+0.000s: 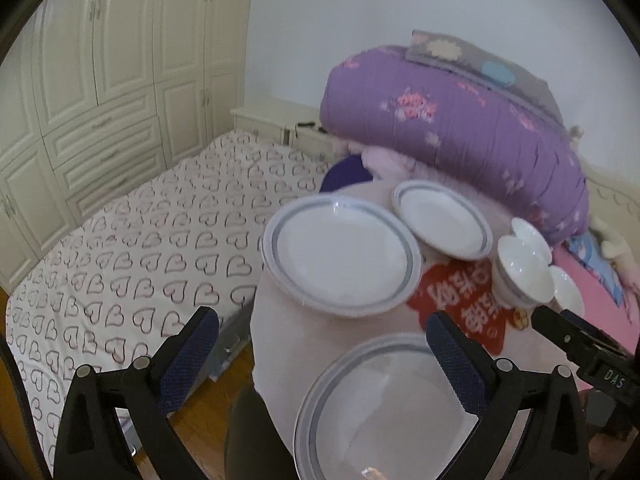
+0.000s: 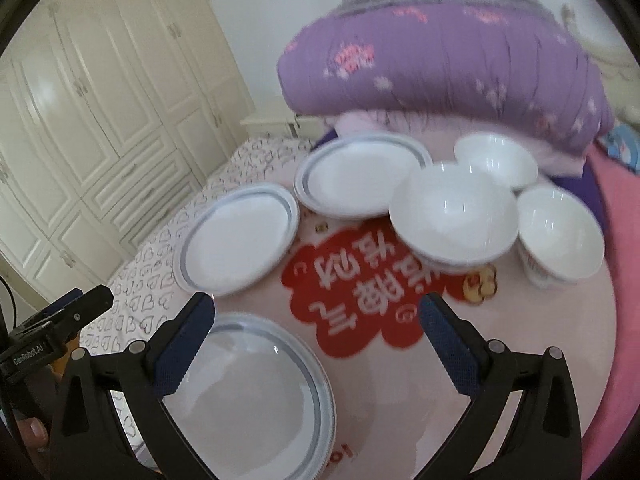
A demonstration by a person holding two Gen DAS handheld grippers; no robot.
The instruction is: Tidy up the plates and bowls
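Three white plates with grey rim bands lie apart on a round pink-covered table (image 2: 512,360): a near plate (image 2: 248,396), a middle plate (image 2: 240,240) and a far plate (image 2: 360,176). Three white bowls stand at the right: a front bowl (image 2: 452,216), a back bowl (image 2: 496,160) and a right bowl (image 2: 560,236). My right gripper (image 2: 316,316) hangs open and empty above the table, by the near plate's right edge. My left gripper (image 1: 320,344) is open and empty too, above the near plate (image 1: 384,408). The middle plate (image 1: 340,256), far plate (image 1: 442,220) and bowls (image 1: 524,272) lie beyond it.
A red flower-shaped print (image 2: 360,280) marks the cloth's middle. A folded purple quilt (image 2: 440,64) is piled behind the dishes. A bed with a heart-patterned sheet (image 1: 140,260) lies left of the table, with cream wardrobes (image 1: 100,80) past it. Wooden floor (image 1: 200,412) shows below.
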